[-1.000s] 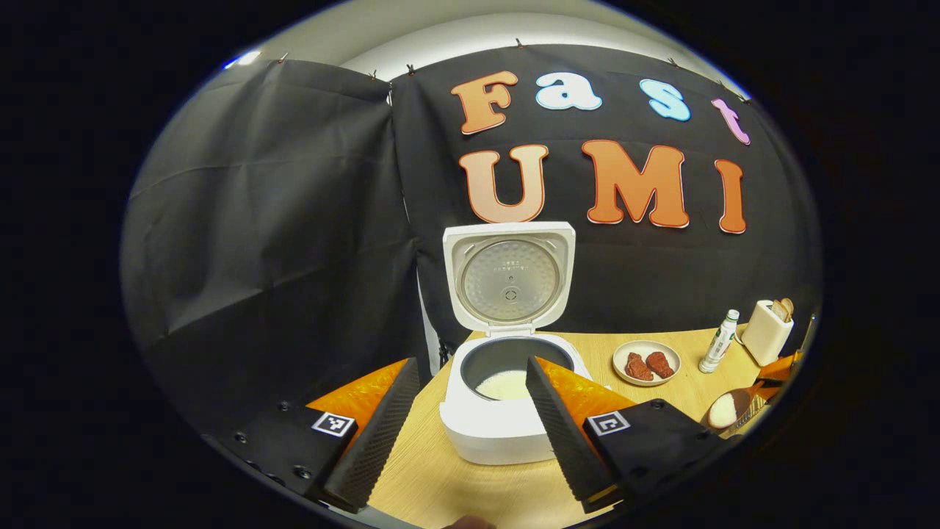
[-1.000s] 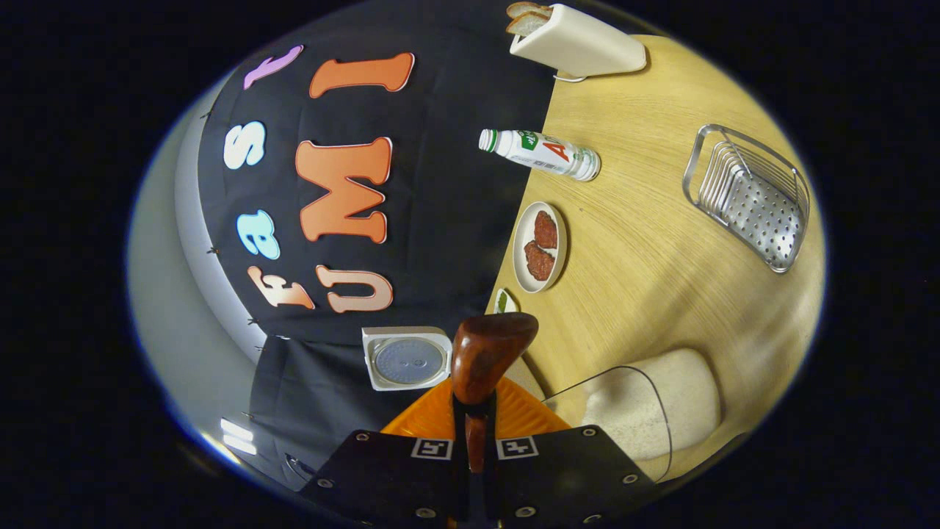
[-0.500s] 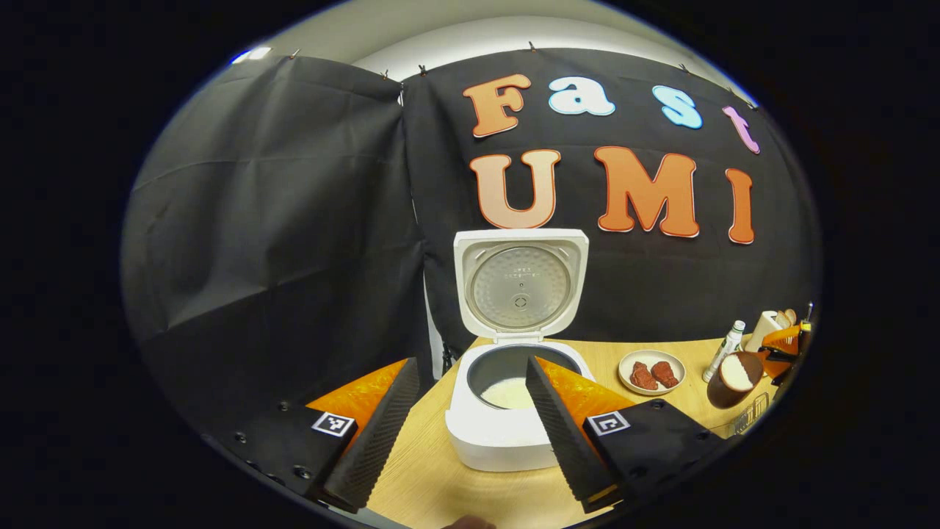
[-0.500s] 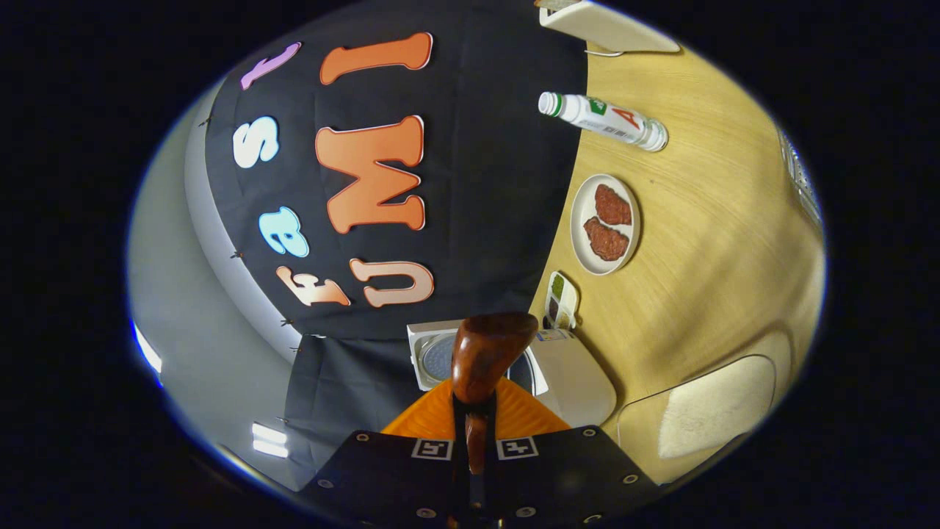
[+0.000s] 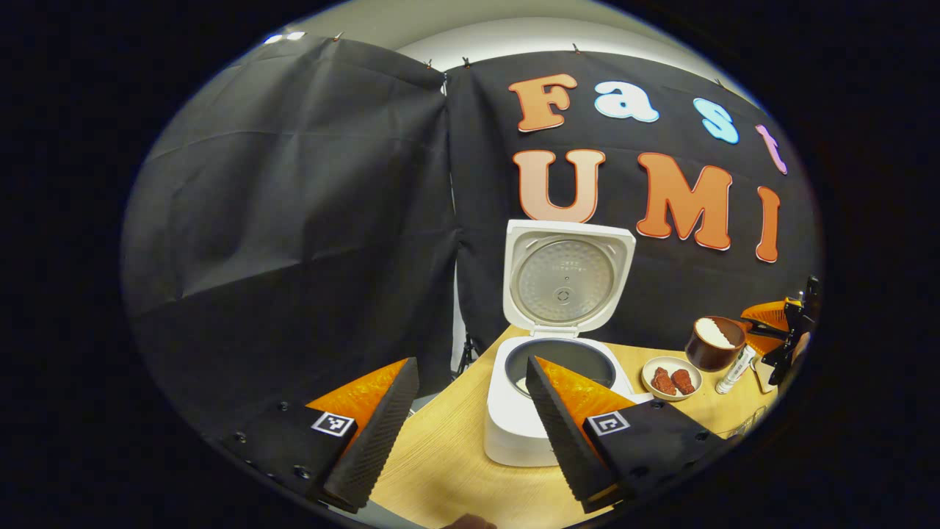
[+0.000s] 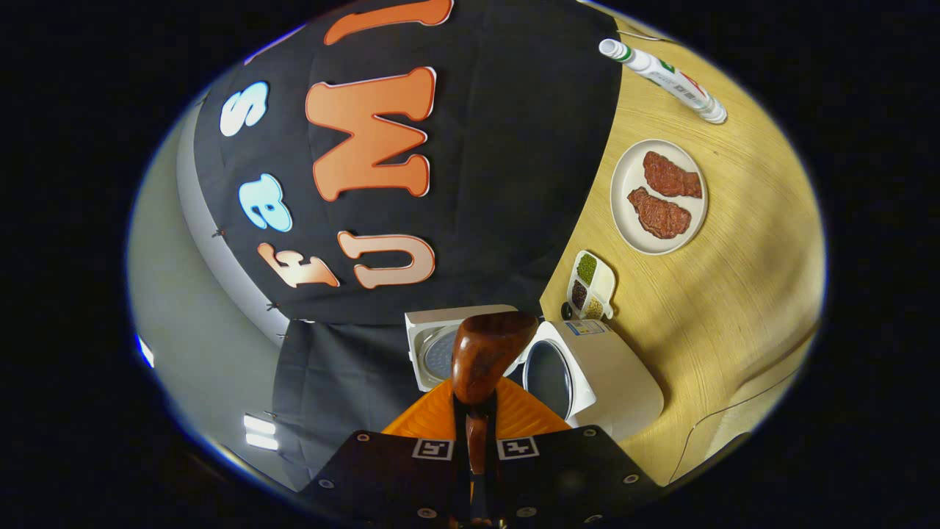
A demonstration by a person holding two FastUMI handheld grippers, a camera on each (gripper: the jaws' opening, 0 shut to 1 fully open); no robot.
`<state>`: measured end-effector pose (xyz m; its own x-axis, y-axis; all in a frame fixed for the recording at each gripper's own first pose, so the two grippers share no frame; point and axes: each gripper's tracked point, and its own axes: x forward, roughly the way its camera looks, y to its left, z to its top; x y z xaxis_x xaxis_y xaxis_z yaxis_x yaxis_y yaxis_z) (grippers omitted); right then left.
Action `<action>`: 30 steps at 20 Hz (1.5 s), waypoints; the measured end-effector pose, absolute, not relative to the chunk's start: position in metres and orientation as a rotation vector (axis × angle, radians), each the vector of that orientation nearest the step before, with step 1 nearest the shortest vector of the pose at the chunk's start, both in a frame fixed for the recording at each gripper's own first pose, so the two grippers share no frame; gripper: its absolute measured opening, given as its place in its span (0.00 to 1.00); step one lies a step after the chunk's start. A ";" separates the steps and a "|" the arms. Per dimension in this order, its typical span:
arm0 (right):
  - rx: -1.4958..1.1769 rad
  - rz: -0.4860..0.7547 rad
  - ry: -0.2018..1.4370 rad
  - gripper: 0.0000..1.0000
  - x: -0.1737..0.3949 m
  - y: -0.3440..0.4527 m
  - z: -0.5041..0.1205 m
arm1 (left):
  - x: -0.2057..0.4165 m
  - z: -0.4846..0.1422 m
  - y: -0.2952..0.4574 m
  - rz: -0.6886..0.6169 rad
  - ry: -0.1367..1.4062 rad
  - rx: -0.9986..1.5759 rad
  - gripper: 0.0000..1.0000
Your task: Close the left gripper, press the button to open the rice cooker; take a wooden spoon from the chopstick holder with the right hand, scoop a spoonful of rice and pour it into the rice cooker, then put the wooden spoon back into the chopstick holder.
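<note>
The white rice cooker stands on the wooden table with its lid up and a little rice in the pot. My left gripper hangs open in front of it, holding nothing. To the right, above the table, the wooden spoon carries a heap of rice, held by my right gripper. In the right gripper view that gripper is shut on the spoon's handle, and the back of the spoon's bowl hangs just short of the open rice cooker.
A plate with two meat pieces lies on the table, with a small divided dish by the cooker and a white bottle farther off. The plate and bottle sit under the spoon.
The right gripper has carried the loaded spoon up and left, closer to the cooker. The rice container has slid out of the right gripper view. The left gripper has swung left, still open.
</note>
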<state>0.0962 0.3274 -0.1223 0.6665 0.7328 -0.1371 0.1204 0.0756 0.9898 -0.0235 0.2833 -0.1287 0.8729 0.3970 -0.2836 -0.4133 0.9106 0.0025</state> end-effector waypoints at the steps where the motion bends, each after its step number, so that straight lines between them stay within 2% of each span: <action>1: 1.441 0.532 0.764 0.07 0.102 0.336 -0.120 | -0.027 -0.133 0.288 0.434 0.289 -0.057 0.99; 6: 1.399 0.515 0.761 0.07 0.137 0.378 -0.115 | -0.038 -0.143 0.312 0.471 0.309 -0.067 0.99; 12: 1.252 0.432 0.758 0.07 0.166 0.422 -0.137 | -0.040 -0.157 0.323 0.471 0.343 -0.121 0.99; 19: 0.882 0.423 0.649 0.07 0.186 0.455 -0.134 | -0.040 -0.175 0.330 0.450 0.386 -0.118 0.99; 30: 0.480 0.425 0.492 0.07 0.185 0.479 -0.123 | -0.045 -0.180 0.353 0.446 0.397 -0.117 0.99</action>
